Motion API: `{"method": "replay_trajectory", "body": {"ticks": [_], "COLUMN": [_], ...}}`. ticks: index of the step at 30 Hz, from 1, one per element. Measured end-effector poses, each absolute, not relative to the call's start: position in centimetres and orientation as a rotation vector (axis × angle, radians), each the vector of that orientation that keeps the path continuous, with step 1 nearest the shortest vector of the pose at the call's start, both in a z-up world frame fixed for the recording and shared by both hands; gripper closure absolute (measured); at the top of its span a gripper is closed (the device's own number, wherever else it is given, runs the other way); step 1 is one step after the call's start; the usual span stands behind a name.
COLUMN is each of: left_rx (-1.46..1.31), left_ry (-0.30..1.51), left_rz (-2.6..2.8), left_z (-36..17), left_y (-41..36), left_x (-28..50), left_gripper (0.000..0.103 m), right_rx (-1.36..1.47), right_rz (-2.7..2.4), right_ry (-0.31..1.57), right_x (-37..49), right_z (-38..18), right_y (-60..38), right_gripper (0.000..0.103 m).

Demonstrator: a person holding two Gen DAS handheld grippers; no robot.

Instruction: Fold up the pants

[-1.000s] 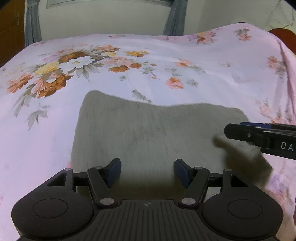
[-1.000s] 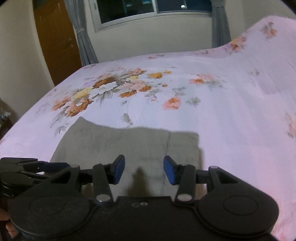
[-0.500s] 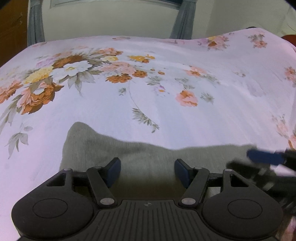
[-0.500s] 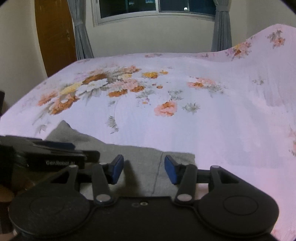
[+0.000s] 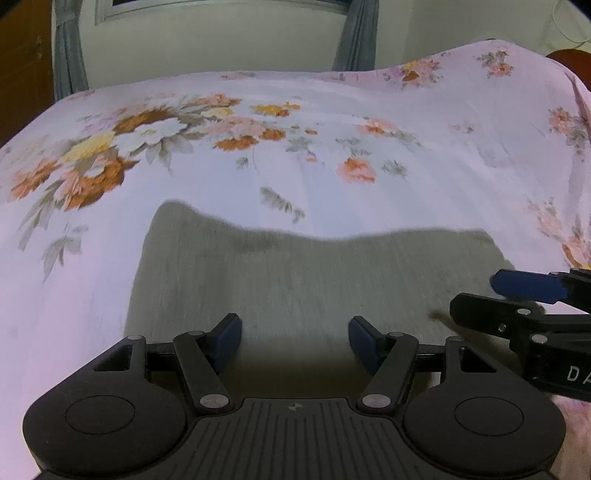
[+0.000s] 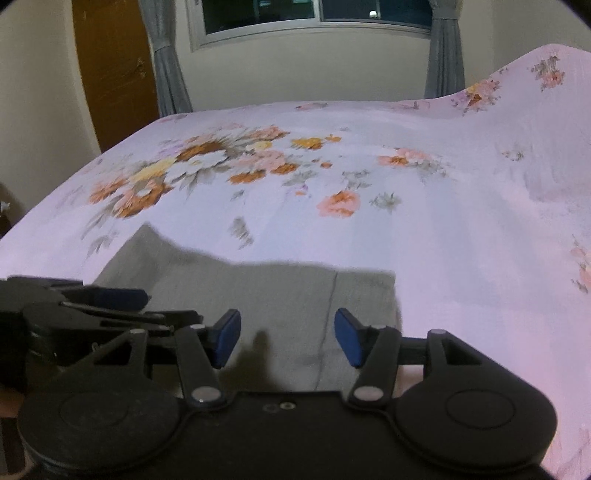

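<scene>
The grey pants (image 5: 295, 273) lie flat as a folded rectangle on the floral pink bedsheet (image 5: 258, 166). My left gripper (image 5: 295, 338) is open and empty, hovering over the near edge of the pants. My right gripper (image 6: 286, 338) is open and empty over the right part of the pants (image 6: 280, 291), where a seam runs. The right gripper also shows in the left wrist view (image 5: 517, 295) at the right edge. The left gripper shows in the right wrist view (image 6: 110, 306) at the left edge.
The bed rises to a covered hump (image 6: 535, 92) at the far right. A window with grey curtains (image 6: 314, 22) is on the far wall and a wooden door (image 6: 114, 66) stands at the left.
Both grippers dipped toward the near edge of the pants half a second ago and have since lifted back, showing more of the pants. Both stay open.
</scene>
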State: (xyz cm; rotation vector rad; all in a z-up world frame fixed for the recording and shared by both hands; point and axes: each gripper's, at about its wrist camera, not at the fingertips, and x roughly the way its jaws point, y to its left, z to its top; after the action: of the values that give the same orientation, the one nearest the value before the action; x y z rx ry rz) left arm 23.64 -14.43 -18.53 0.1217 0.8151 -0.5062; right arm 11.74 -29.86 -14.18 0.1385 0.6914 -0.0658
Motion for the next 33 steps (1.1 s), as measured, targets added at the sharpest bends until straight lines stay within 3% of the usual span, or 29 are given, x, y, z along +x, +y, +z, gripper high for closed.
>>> {"method": "replay_trajectory", "body": {"ticks": [22, 28, 33], "left_rx": [0.211, 0.192, 0.218], "left_ry": [0.755, 0.735, 0.753], "left_rz": [-0.433, -0.428, -0.44], "left_z": [-18.3, -16.7, -18.0], "left_y": [-11.0, -10.2, -10.0], "left_x": [13.5, 12.8, 12.6], "left_gripper": [0.037, 0.037, 0.036], "right_rx": [0.035, 0.012, -0.014], "right_rz": [-0.064, -0.082, -0.102], "right_ry": [0.745, 0.663, 0.747], "right_x": [5.7, 5.0, 5.2], "right_z": [-16.0, -13.1, -16.2], "right_y": [-27.9, -27.0, -27.4], "right_gripper": [0.043, 0.042, 0.041]}}
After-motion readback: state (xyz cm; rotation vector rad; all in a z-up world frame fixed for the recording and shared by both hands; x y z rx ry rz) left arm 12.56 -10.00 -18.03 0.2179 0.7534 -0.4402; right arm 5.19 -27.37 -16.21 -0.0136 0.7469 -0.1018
